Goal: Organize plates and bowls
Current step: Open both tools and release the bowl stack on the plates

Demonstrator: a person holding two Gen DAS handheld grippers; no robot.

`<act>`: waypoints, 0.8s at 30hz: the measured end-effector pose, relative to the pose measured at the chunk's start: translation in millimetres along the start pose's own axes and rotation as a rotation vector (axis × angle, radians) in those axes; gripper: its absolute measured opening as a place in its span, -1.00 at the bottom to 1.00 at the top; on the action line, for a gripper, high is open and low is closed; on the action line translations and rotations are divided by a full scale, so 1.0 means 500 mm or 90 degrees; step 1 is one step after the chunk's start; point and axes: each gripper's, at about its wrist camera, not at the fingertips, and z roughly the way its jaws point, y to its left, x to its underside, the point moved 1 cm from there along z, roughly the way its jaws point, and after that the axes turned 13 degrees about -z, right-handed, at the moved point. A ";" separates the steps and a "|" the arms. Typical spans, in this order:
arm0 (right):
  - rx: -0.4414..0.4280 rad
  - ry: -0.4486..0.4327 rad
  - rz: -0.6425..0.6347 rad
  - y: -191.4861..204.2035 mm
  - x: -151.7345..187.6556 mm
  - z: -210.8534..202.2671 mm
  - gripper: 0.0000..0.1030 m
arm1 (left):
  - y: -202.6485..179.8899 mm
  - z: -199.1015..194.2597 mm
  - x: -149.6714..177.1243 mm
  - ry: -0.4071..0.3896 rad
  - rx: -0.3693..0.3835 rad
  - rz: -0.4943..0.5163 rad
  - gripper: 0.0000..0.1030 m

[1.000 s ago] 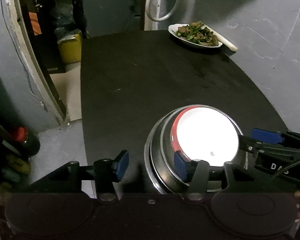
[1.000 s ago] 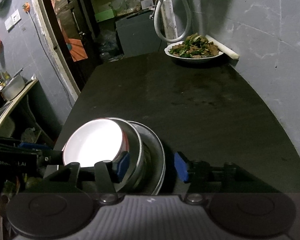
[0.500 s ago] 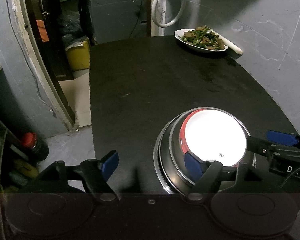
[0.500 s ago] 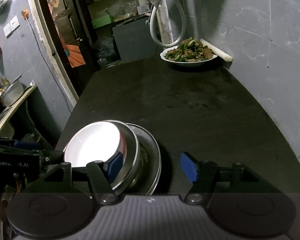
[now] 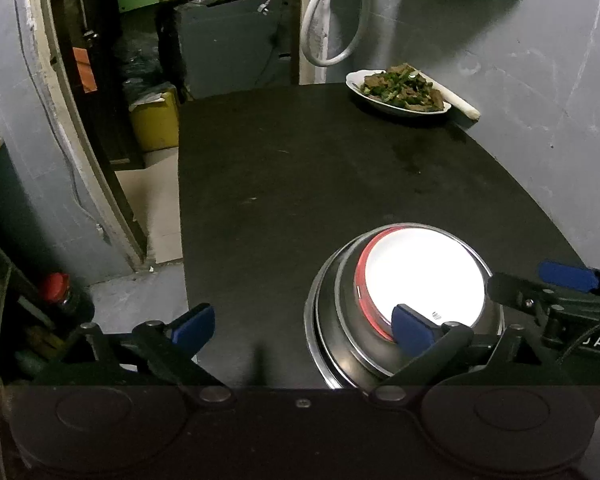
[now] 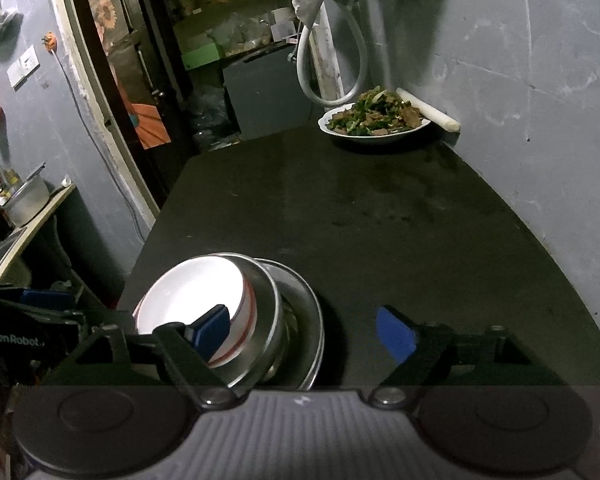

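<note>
My left gripper (image 5: pixel 303 330) and right gripper (image 6: pixel 303 330): jaws just opening, spread wide, gripping nothing. Released so red-rimmed white bowl (image 5: pixel 419 280) sits nested in steel bowl (image 6: pixel 266 300) on steel plate (image 6: pixel 311 320), near edge of black table (image 5: pixel 319 180). White dish of food (image 5: pixel 399 94) well apart, far corner.

A: Left gripper (image 5: pixel 301 326) jaws have just been opening, wide now, nothing between its pads.

B: Right gripper (image 6: pixel 303 330) likewise (stacked bowls (image 6: pixel 236 320) released, no longer clamped).
</note>
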 end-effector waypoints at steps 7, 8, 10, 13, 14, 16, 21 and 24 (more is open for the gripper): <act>0.005 -0.009 0.011 -0.001 -0.002 -0.005 0.72 | 0.007 -0.006 -0.002 -0.010 -0.005 -0.011 0.96; 0.005 -0.011 0.011 -0.001 -0.002 -0.006 0.72 | 0.008 -0.006 -0.002 -0.012 -0.005 -0.013 0.97; 0.006 -0.013 0.011 -0.002 -0.004 -0.007 0.75 | 0.010 -0.007 -0.002 -0.014 -0.006 -0.016 0.98; 0.007 -0.017 0.015 -0.004 -0.006 -0.007 0.79 | 0.013 -0.009 -0.003 -0.019 -0.009 -0.021 0.98; 0.007 -0.017 0.016 -0.004 -0.006 -0.007 0.81 | 0.014 -0.009 -0.003 -0.021 -0.010 -0.024 0.98; 0.009 -0.018 0.018 -0.005 -0.006 -0.007 0.85 | 0.017 -0.009 -0.004 -0.024 -0.012 -0.029 0.98; 0.012 -0.023 0.031 -0.014 -0.005 -0.007 0.96 | 0.026 -0.009 -0.004 -0.032 -0.018 -0.043 0.98; 0.014 -0.025 0.039 -0.018 -0.004 -0.006 0.99 | 0.031 -0.010 -0.004 -0.036 -0.019 -0.050 0.98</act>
